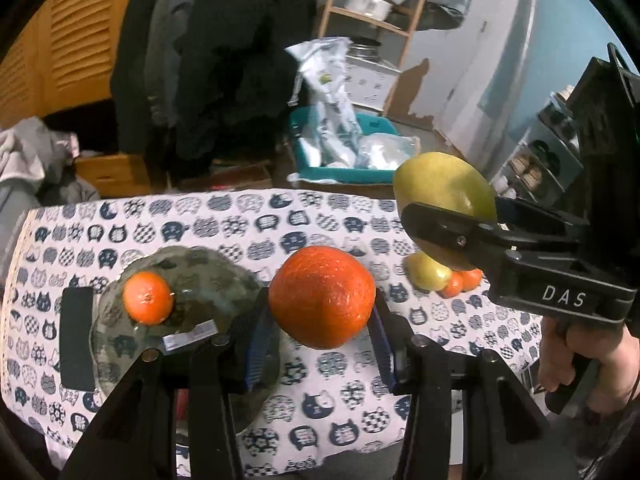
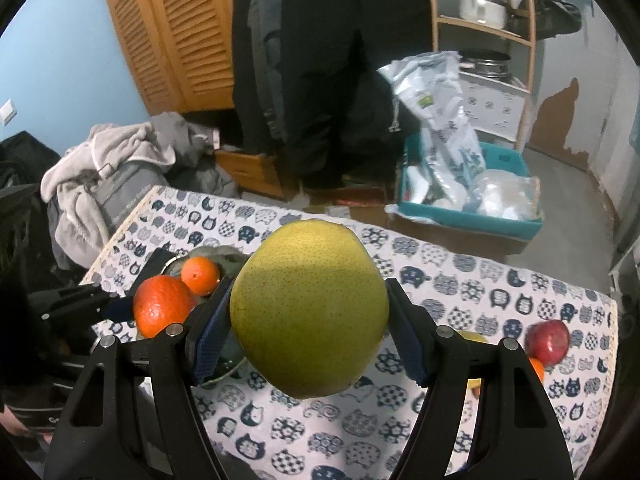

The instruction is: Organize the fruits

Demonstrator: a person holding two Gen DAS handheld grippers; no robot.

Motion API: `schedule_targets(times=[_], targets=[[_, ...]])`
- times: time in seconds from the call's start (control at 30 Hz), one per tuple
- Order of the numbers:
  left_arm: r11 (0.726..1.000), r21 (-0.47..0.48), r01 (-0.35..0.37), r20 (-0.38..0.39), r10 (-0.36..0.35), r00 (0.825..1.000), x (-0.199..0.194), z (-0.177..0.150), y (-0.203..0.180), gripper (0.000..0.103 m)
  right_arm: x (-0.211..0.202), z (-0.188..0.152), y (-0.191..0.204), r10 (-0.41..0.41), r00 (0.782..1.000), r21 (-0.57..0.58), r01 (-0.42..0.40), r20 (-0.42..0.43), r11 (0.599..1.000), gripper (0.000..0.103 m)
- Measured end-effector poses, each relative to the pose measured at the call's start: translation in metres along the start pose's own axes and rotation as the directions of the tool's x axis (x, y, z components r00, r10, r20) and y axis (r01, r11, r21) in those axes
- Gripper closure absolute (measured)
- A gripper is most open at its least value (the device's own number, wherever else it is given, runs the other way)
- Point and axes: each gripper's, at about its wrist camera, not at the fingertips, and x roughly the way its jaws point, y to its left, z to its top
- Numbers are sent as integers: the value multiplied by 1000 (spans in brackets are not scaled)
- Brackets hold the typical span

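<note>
My left gripper is shut on a large orange, held above the cat-print tablecloth. Just left of it a glass plate carries a small orange. My right gripper is shut on a big yellow-green pear. In the left wrist view this pear hangs at the right, above the table's far edge. Loose fruit lies at the table's right: a red apple, a yellow-green fruit and small oranges.
A flat black object lies left of the plate. Beyond the table a teal bin holds plastic bags. A wooden shelf with pots stands behind it, and a pile of clothes lies at the left. A hand grips the right gripper's handle.
</note>
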Motion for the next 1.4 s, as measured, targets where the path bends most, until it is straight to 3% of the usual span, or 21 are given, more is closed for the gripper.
schedule_targets(times=[0.53, 0.87, 1.07, 1.4], targets=[[982, -149, -114, -58, 106, 993, 14, -22, 92, 56, 76, 1, 48, 53, 993, -50, -58, -107, 997, 31], [959, -202, -201, -131, 177, 975, 31, -40, 138, 56, 122, -13, 79, 97, 970, -74, -116, -224, 990, 31], [943, -256, -211, -206, 160, 965, 49, -54, 162, 56, 149, -31, 91, 108, 946, -83, -140, -305, 987, 31], [933, -283, -221, -268, 145, 953, 64, -64, 169, 56, 174, -51, 93, 100, 917, -90, -145, -387, 985, 31]])
